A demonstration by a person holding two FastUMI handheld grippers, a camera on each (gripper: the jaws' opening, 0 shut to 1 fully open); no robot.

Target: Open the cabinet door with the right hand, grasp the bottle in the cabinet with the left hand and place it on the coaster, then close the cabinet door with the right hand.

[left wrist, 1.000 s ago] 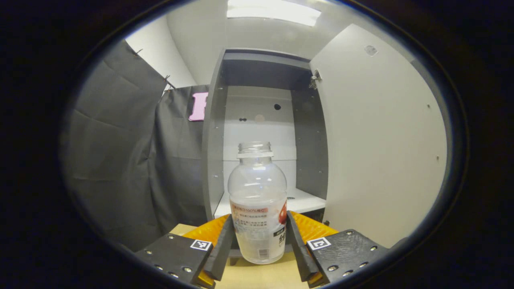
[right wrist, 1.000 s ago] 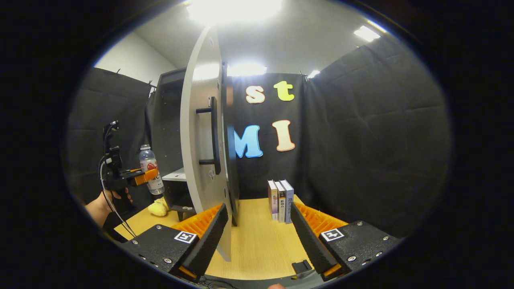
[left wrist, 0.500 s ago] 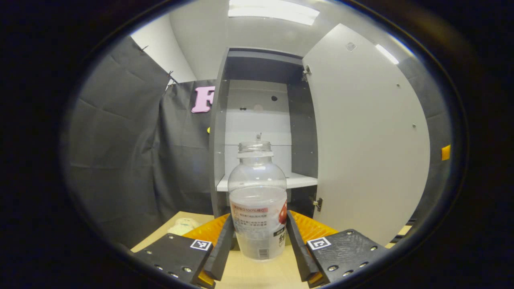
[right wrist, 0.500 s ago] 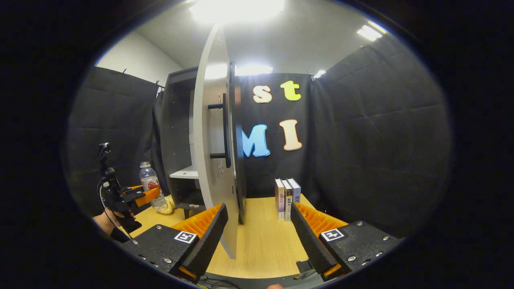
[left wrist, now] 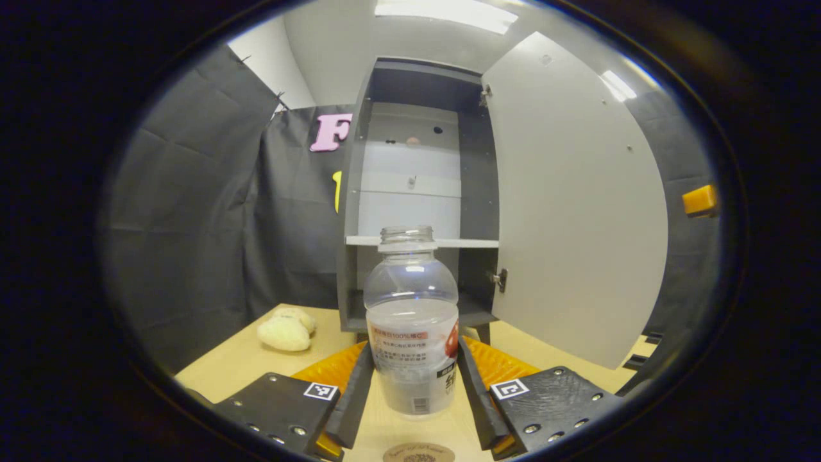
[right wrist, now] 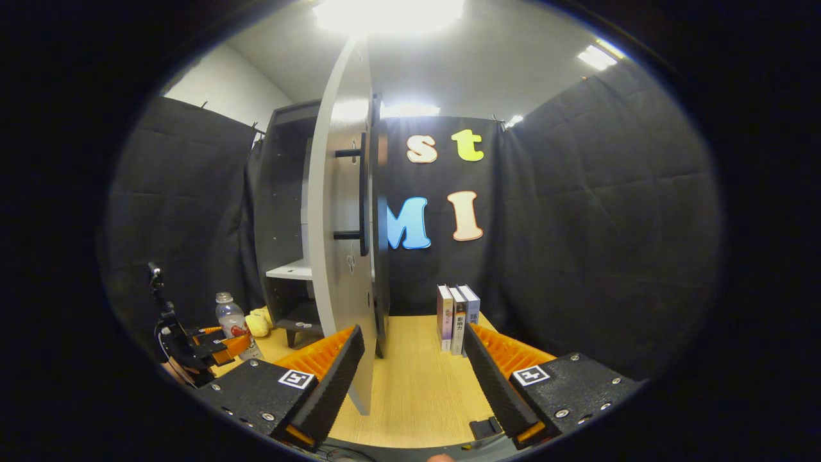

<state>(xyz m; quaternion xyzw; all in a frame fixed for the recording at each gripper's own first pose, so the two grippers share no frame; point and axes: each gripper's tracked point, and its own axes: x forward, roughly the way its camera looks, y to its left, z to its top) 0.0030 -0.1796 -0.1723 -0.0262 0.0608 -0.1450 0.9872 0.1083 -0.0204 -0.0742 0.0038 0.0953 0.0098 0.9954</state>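
My left gripper (left wrist: 415, 385) is shut on a clear uncapped bottle (left wrist: 411, 317) with a white label, held upright just above the wooden table. The round brown coaster (left wrist: 418, 453) lies right below it at the bottom edge of the left gripper view. Behind stands the grey cabinet (left wrist: 414, 192) with its door (left wrist: 574, 199) swung wide open. In the right gripper view my right gripper (right wrist: 410, 378) is open, close to the door's (right wrist: 340, 212) front edge, below its black handle (right wrist: 359, 186). Far left there, the left gripper (right wrist: 221, 350) holds the bottle (right wrist: 231, 321).
A yellowish soft lump (left wrist: 285, 330) lies on the table left of the cabinet. Three books (right wrist: 457, 317) stand upright against the black cloth wall, right of the door. A small black clip (right wrist: 482, 428) sits on the table's near edge.
The left gripper has drawn back and sunk from the cabinet shelf down to the table with the bottle; the coaster has come into sight. The right gripper has backed slightly off the door.
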